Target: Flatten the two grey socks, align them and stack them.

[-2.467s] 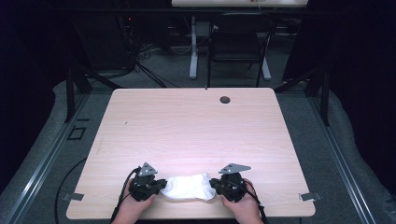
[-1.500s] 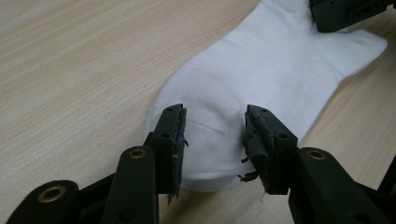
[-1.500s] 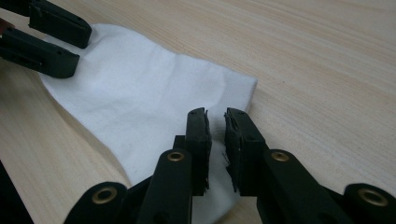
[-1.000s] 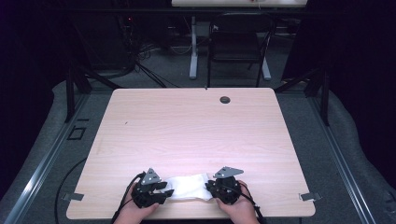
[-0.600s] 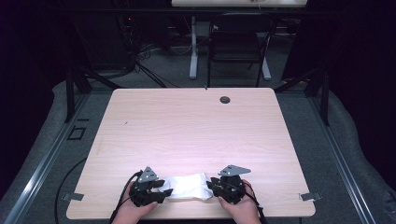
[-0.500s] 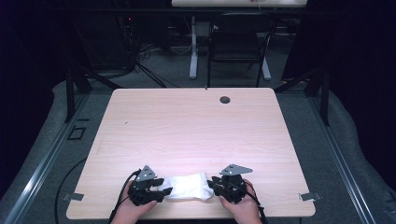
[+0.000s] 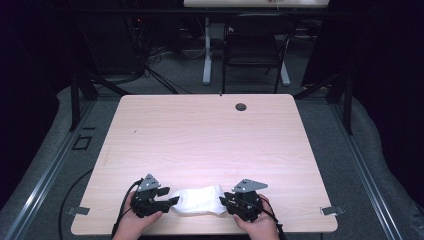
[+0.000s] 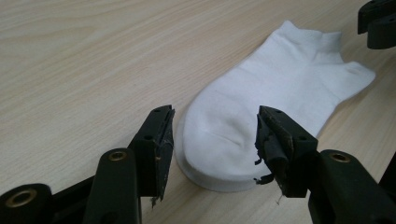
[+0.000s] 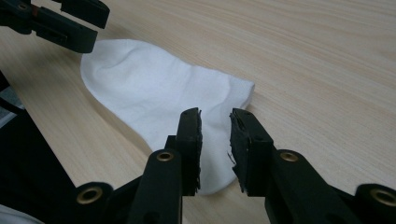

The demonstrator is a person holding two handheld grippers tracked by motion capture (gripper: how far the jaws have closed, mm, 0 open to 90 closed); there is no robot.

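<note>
One white ankle sock, flat and smooth at the near edge of our bench, toe between our left hand-held gripper's wide-open jaws, cuff under our right hand-held gripper's narrowly parted jaws, unpinched.

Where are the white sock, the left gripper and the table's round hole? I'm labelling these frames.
white sock [image 8: 280, 88]: left gripper view, middle of the foot.
left gripper [image 8: 212, 137]: left gripper view, midway between its open fingertips, over the sock's toe.
round hole [image 7: 241, 106]: high view, its centre, near the table's far edge.
</note>
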